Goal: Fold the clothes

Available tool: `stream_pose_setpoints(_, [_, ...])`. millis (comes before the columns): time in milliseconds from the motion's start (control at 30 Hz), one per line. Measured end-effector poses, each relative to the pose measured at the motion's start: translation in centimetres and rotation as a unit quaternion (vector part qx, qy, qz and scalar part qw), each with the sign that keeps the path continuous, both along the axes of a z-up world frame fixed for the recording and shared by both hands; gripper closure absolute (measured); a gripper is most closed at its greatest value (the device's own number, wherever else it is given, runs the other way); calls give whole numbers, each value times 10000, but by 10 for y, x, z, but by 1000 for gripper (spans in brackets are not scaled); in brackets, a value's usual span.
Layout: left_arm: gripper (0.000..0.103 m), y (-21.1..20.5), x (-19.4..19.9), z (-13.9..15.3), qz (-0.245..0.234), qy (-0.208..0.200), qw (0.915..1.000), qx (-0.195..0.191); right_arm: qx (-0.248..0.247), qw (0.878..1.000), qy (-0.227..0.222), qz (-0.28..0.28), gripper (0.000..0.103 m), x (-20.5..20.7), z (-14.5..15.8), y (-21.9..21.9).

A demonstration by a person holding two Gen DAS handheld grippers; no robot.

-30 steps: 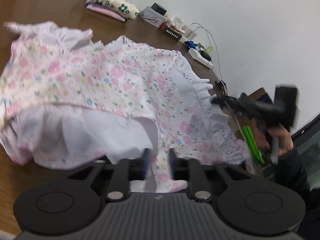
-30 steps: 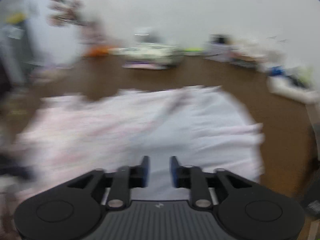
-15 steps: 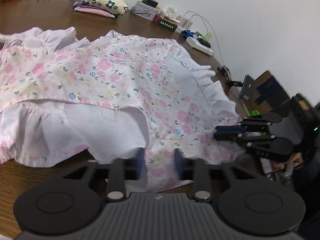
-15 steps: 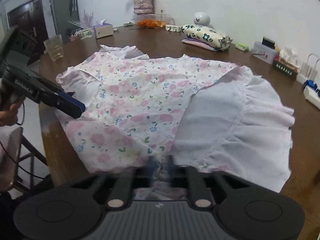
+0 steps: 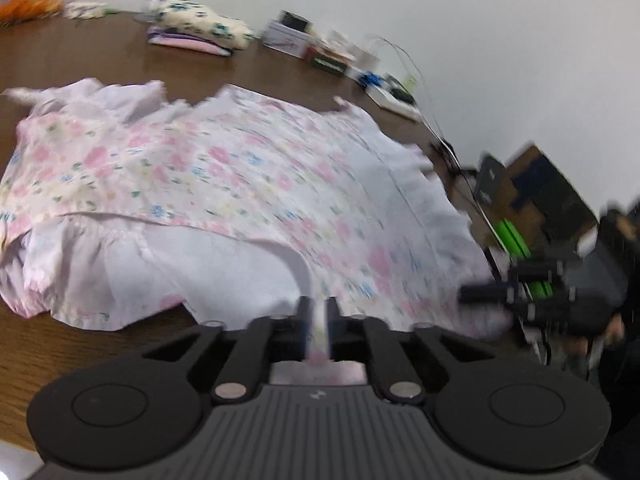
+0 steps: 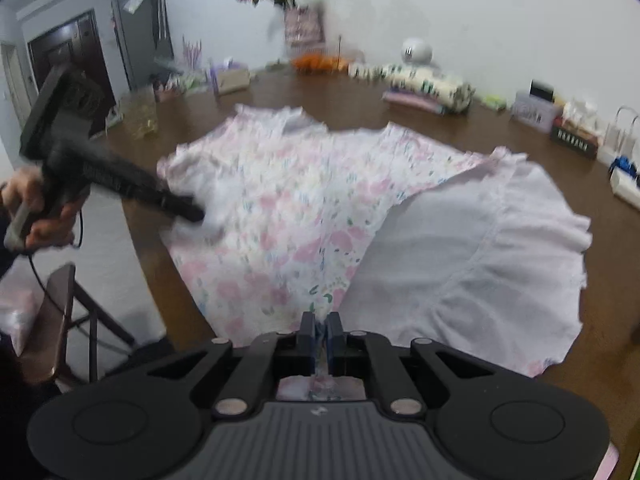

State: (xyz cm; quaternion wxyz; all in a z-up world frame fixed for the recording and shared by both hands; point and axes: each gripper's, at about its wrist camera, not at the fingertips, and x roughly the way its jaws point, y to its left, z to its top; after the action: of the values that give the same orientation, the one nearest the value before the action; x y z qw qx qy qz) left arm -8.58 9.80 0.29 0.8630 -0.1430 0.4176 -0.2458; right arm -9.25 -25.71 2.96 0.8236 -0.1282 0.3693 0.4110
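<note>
A dark brown wooden bench (image 6: 500,136) carries a floral dress (image 6: 288,216) spread flat near its front edge, folded clothes (image 6: 432,90) and small boxes (image 6: 536,112) along the far edge.

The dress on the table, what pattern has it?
Pink floral print dress with plain white ruffle; clearest in the right wrist view.

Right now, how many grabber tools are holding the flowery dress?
2. The left gripper has the near hem between its fingers, which are opening. The right gripper is shut on the dress at the edge nearest that camera.
</note>
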Motion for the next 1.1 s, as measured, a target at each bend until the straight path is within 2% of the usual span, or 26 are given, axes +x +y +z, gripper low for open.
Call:
stream_pose_setpoints(33, [50, 0, 2, -1, -4, -16, 10000, -30, -36, 10000, 40, -2, 97, -1, -3, 0])
stream_pose_setpoints(67, [46, -2, 4, -1, -15, -53, 10000, -26, -73, 9999, 81, -3, 97, -2, -7, 1])
stream_pose_setpoints(167, [45, -9, 13, -5, -287, 26, 9996, 7, 23, 9999, 82, -55, 93, -4, -6, 0])
stream_pose_setpoints(200, [50, -10, 15, -7, -302, 59, 9995, 1, 65, 9999, 86, -93, 93, -3, -6, -1])
stream_pose_setpoints(233, [58, -10, 17, -9, -329, 73, 9994, -44, 107, 9998, 89, -130, 93, -3, -6, -2])
stream_pose_setpoints(267, [91, -11, 20, -11, -362, 147, 9992, -110, 136, 9997, 86, -165, 93, -2, -6, -3])
stream_pose_setpoints(300, [101, -10, 22, -13, -356, 227, 9990, -164, 147, 9997, 74, -196, 95, -2, -8, -3])
stream_pose_setpoints(367, [101, -5, 21, -13, -320, 289, 9987, -258, 178, 9996, 34, -234, 97, -3, -9, -4])
stream_pose_setpoints(533, [101, 19, 5, 5, -188, 117, 9987, -465, 450, 9990, -22, -74, 100, -13, 0, -9])
stream_pose_setpoints(700, [101, 19, 8, -12, -256, 473, 9982, -280, 134, 9995, 145, 240, 99, -17, -11, 0])
stream_pose_setpoints(767, [101, 17, 8, -14, -305, 458, 9982, -218, 66, 9992, 156, 363, 94, -17, -11, 2])
stream_pose_setpoints(800, [101, 19, 7, -14, -321, 419, 9983, -233, 104, 9992, 103, 383, 86, -17, -6, 0])
stream_pose_setpoints(833, [101, 20, 7, -13, -330, 390, 9984, -260, 162, 9992, 41, 367, 71, -17, -1, -2])
stream_pose_setpoints(900, [101, 22, 8, -14, -320, 391, 9984, -244, 271, 9995, -101, 121, 60, -11, 6, -10])
stream_pose_setpoints(1000, [101, 23, 9, -18, -331, 422, 9983, -216, 69, 9986, -209, -488, 61, 6, 6, -23])
stream_pose_setpoints(1100, [101, 23, 7, -19, -345, 387, 9985, -197, -123, 9964, -70, -837, 61, 14, 0, -34])
